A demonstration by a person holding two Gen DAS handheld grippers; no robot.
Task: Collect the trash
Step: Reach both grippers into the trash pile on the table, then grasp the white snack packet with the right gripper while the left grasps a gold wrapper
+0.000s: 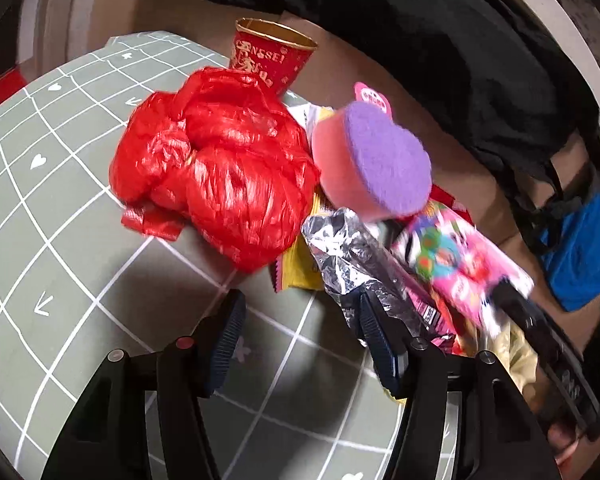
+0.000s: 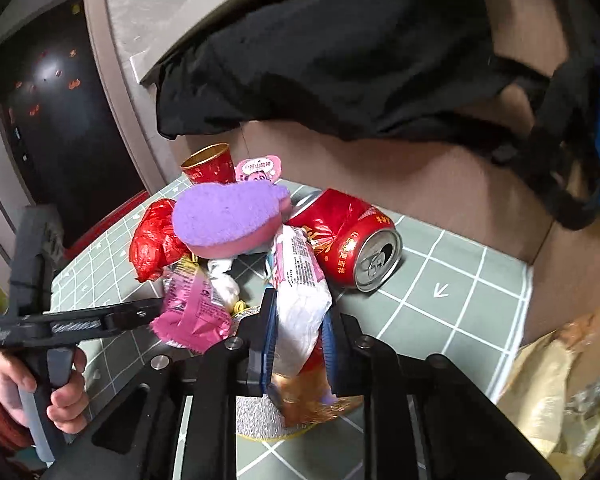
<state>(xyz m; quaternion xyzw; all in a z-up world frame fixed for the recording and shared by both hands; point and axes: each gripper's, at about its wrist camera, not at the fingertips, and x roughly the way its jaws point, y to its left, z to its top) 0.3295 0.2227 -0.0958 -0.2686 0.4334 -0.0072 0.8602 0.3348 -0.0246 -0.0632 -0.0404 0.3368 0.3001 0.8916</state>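
Note:
A heap of trash lies on the green grid mat [image 1: 60,208]: a crumpled red plastic bag [image 1: 220,168], a red paper cup [image 1: 268,56], a pink sponge with a purple face [image 1: 380,160] and a foil wrapper [image 1: 356,256]. My left gripper [image 1: 300,340] stands open low over the mat; the foil wrapper rests against its right finger. My right gripper [image 2: 300,316] is shut on a pink-and-white snack packet [image 2: 300,280], which rises upright between its pads. A crushed red can [image 2: 352,240] lies just behind it. A magenta wrapper [image 2: 192,312] sits beside the left gripper's tip.
A brown cardboard wall [image 2: 420,168] stands behind the mat, with black cloth [image 2: 340,48] draped over it. A yellowish plastic bag [image 2: 572,392] lies at the right. A hand [image 2: 60,392] in a red sleeve holds the left gripper's handle.

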